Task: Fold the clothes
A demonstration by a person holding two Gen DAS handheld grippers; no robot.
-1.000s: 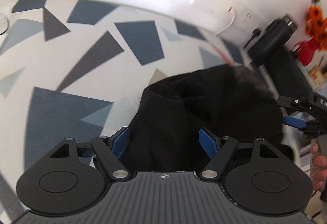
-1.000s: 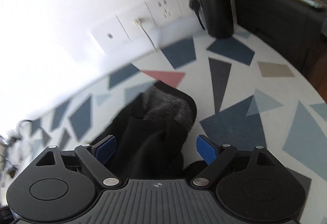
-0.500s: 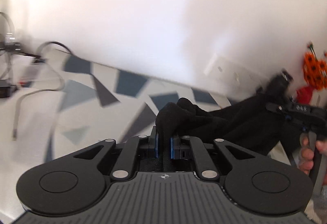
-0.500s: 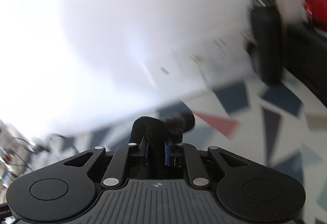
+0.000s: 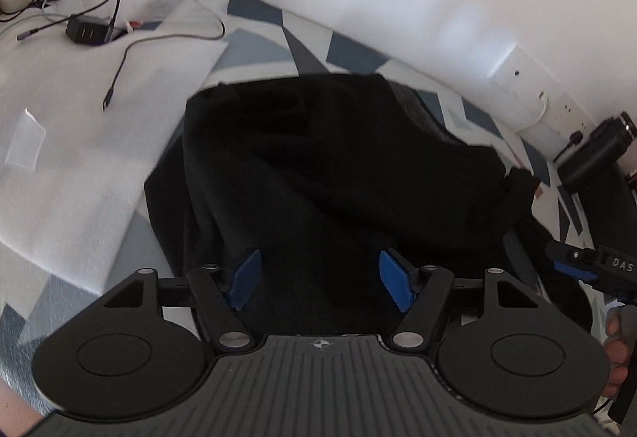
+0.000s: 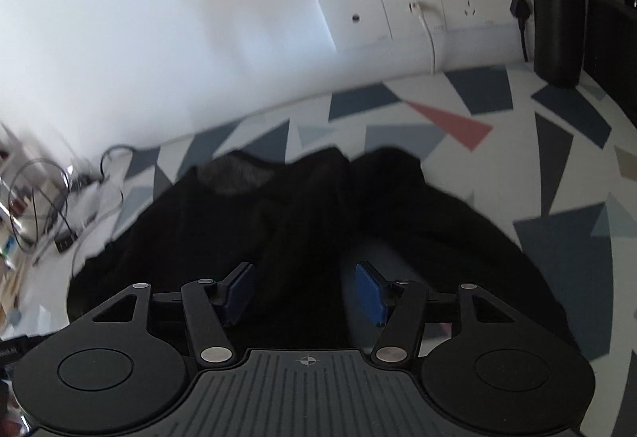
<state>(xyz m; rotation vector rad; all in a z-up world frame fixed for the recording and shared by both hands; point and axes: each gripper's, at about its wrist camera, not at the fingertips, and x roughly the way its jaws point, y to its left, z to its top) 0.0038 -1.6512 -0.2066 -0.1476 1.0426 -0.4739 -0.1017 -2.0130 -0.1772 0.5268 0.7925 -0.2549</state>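
Garment: a black, soft piece of clothing lying crumpled on the patterned tabletop, directly ahead of and beneath both sets of jaws. Left gripper: jaws spread wide, blue pads standing to either side of a broad dark fold, gripping nothing. Right gripper: jaws likewise wide apart, a raised ridge of cloth running between the pads without being pinched; in the left wrist view this gripper appears at the far right edge, close against the cloth's right margin.

Handling, as judged from the folds: the fabric looks limp and light to moderate in weight, with no stiffness of its own; it will sag from any single hold and drag across the surface rather than slide as one body. A greyer inner face shows at the far end, beyond the jaws, possibly a lining or an opening; which part of the garment it belongs to cannot be told.

Where to hold: a hem or corner is the likely best purchase, one per gripper, well apart, so that the cloth hangs flat between them. The ridge between the right jaws offers an easy pinch but probably takes up several layers at once.

Nearby: loose cables and a white sheet left of the left jaws; a dark bottle and wall sockets beyond and right of the right jaws.
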